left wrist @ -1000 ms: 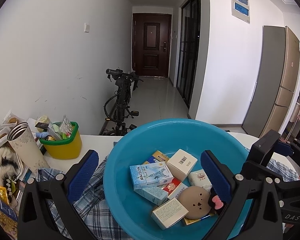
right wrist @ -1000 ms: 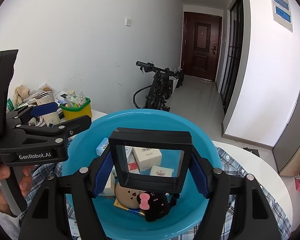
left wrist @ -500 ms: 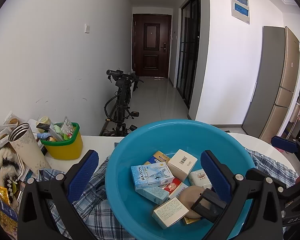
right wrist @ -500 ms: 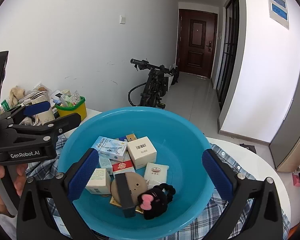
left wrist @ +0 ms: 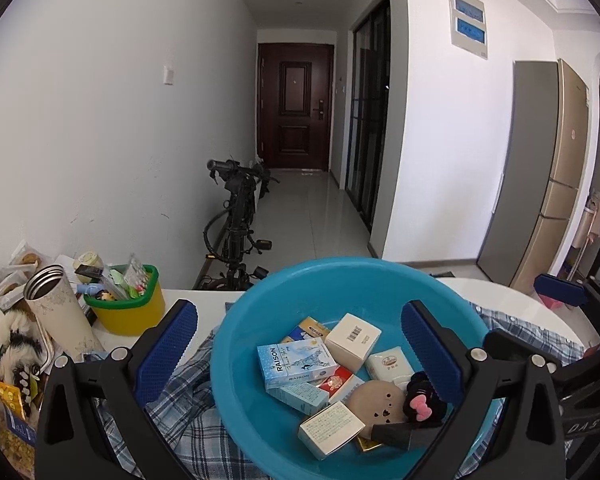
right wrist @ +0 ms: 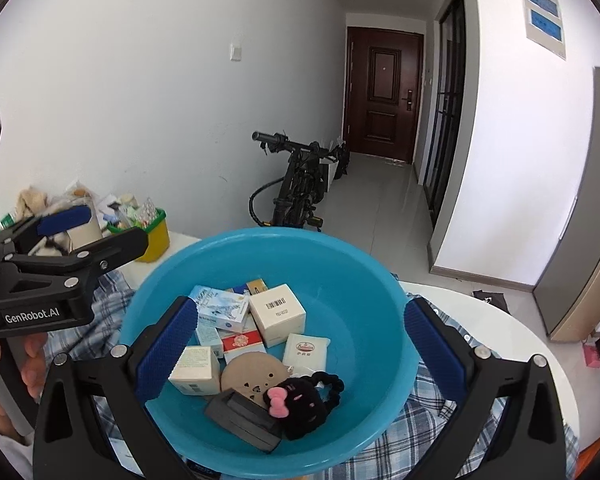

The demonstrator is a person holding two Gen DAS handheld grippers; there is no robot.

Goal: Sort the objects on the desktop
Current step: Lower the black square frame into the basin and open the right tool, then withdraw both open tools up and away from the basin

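Observation:
A blue basin [left wrist: 236, 344] [right wrist: 364, 264] sits on a checked cloth and holds several small boxes, a round brown disc [right wrist: 250, 372], a black plush hair tie with a pink bow [right wrist: 300, 400] and a black frame box [right wrist: 242, 420] lying flat near the front. My right gripper [right wrist: 296, 344] is open and empty above the basin. My left gripper [left wrist: 300, 348] is open and empty over the basin's left side; it also shows in the right wrist view [right wrist: 60, 264].
A yellow-green tub [left wrist: 126, 308] of small items, a steel-rimmed tumbler [left wrist: 58, 312] and snack packets crowd the table's left. The checked cloth [left wrist: 180, 408] lies under the basin on the white round table [right wrist: 512, 328]. A bicycle [left wrist: 236, 216] stands behind.
My right gripper opened and let go of the black frame box, which dropped into the basin and now lies by the plush hair tie. The left gripper hardly moved.

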